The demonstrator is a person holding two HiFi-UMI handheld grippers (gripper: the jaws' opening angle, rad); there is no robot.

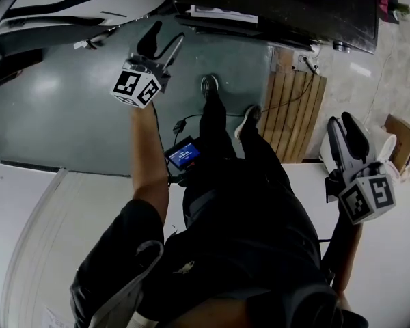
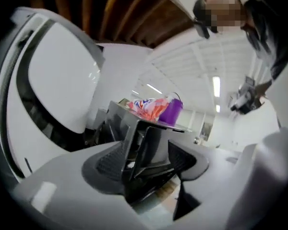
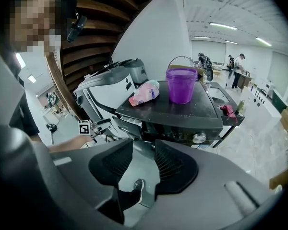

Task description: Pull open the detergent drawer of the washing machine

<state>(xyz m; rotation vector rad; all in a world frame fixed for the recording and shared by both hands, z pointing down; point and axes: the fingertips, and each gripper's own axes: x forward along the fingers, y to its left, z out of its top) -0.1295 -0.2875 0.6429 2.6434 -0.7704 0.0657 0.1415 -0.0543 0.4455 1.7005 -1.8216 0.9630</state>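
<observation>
**Both grippers open, drawer out**

The left gripper [image 1: 162, 44] has its jaws wide apart and holds nothing. The drawer [image 3: 126, 121] sticks out of the washer [image 3: 182, 110], just ahead of this gripper. The right gripper [image 1: 343, 125], also open and empty, is farther back.

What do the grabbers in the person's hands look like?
The left gripper and right gripper are light grey plastic with two dark ribbed fingers each. Each carries a white cube printed with black squares. The person wears a black short-sleeved top.

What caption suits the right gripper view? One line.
Open right gripper faces dark washing machine topped with purple bucket.
</observation>
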